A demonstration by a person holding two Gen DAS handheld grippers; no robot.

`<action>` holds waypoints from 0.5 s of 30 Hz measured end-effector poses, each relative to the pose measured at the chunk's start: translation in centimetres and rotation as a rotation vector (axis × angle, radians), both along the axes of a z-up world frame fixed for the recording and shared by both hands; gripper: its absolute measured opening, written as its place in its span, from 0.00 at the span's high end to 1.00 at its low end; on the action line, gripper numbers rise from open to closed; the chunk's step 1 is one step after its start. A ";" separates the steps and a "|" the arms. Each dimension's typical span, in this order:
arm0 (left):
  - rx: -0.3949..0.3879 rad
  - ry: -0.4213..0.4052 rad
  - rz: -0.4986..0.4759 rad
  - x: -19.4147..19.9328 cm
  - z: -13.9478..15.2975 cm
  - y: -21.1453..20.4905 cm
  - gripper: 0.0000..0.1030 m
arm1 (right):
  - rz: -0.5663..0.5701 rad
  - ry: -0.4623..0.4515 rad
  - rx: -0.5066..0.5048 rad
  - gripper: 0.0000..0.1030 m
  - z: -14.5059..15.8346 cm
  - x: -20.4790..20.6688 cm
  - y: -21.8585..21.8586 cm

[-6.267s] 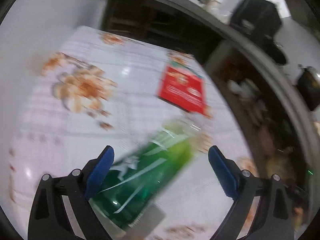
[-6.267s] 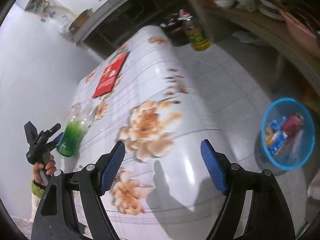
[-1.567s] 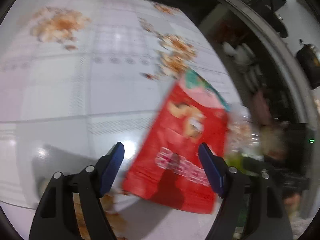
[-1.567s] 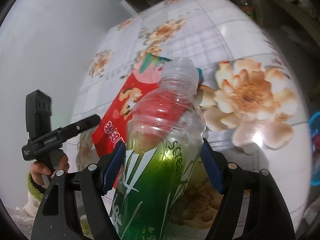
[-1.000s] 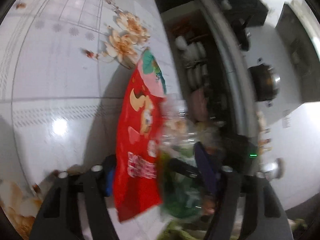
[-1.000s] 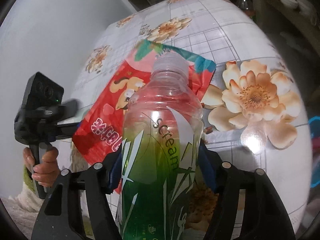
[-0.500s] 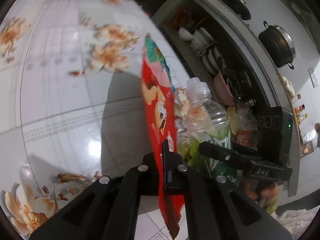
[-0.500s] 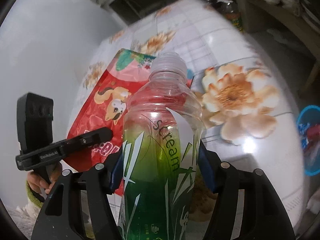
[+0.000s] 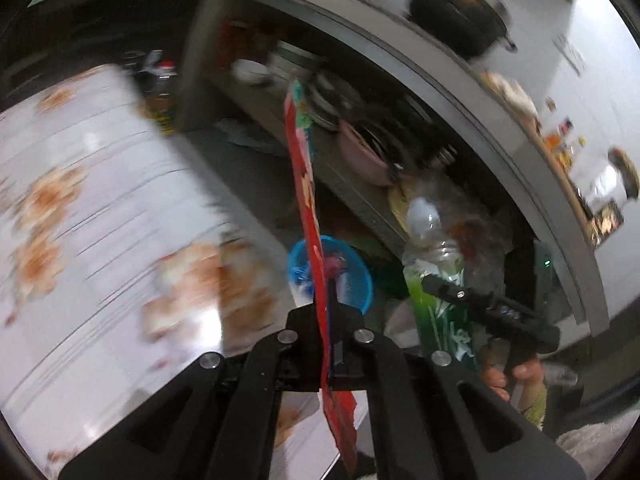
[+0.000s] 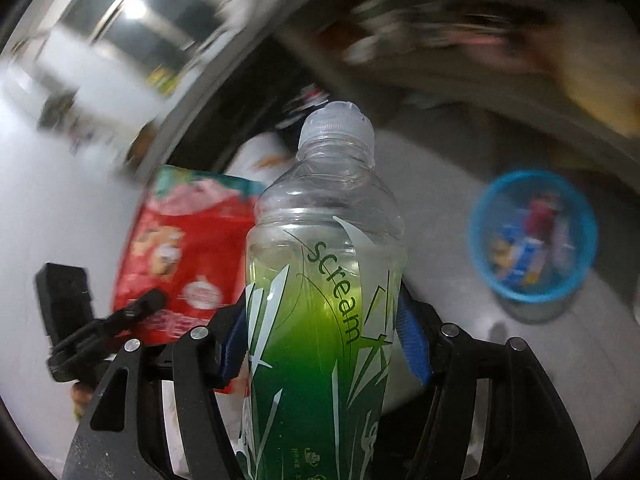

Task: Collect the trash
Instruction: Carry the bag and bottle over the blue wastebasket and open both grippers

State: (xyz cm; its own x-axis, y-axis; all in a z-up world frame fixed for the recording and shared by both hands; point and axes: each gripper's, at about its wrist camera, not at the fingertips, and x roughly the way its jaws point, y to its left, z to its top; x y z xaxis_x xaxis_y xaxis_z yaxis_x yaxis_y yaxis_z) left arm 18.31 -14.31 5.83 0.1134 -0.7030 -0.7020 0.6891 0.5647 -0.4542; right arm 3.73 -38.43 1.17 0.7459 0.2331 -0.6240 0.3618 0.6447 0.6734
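The left gripper (image 9: 329,320) has its jaws pressed tight together on the flat red foil snack packet (image 9: 306,184), which stands edge-on between them in the left wrist view, its green-and-pink top end pointing up and away and its lower corner hanging below the black jaw arms. The right gripper (image 10: 324,332) is clamped on the clear plastic drink bottle with a green printed label (image 10: 320,300), its blue pads (image 10: 410,340) pressing the label on both sides; the bottle stands upright in the grip, its pale ribbed cap at the top (the word "scream" runs down the label). In the right wrist view the red packet shows face-on just left of and behind the bottle, with the left gripper's black body below it. From the left wrist view, the bottle and the right gripper sit to the right of the packet, a person's hand (image 9: 516,376) wrapped round the handle. The round blue plastic bin (image 10: 532,236) stands on the grey floor, with blue and red wrappers already inside; both held items are above and apart from it. The white table with orange flower print (image 9: 100,208) lies to the left, heavily blurred.
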 end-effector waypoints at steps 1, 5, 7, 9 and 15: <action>0.024 -0.009 -0.030 -0.1 -0.5 -2.2 1.00 | -0.044 0.031 0.011 0.41 -1.1 -1.2 -1.5; 0.168 -0.054 -0.135 0.0 -3.9 -11.0 1.00 | -0.139 0.138 0.064 0.41 -5.4 -4.7 -4.8; 0.246 -0.057 -0.191 0.4 -6.5 -15.6 1.00 | -0.155 0.189 0.091 0.42 -7.5 -5.8 -5.7; 0.301 -0.053 -0.231 0.7 -8.6 -19.3 1.00 | -0.158 0.221 0.118 0.42 -9.1 -6.8 -6.5; 0.456 -0.065 -0.296 1.9 -15.6 -26.7 1.00 | -0.162 0.273 0.155 0.42 -11.9 -7.5 -7.9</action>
State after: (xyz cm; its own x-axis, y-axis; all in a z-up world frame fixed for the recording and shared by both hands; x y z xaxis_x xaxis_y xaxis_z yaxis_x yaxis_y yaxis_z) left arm 20.19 -41.02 -9.76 0.0099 -0.3371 -0.9414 0.8669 0.4721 -0.1599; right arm -3.74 -46.31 -10.73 0.5918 0.2329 -0.7717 0.6312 0.4615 0.6234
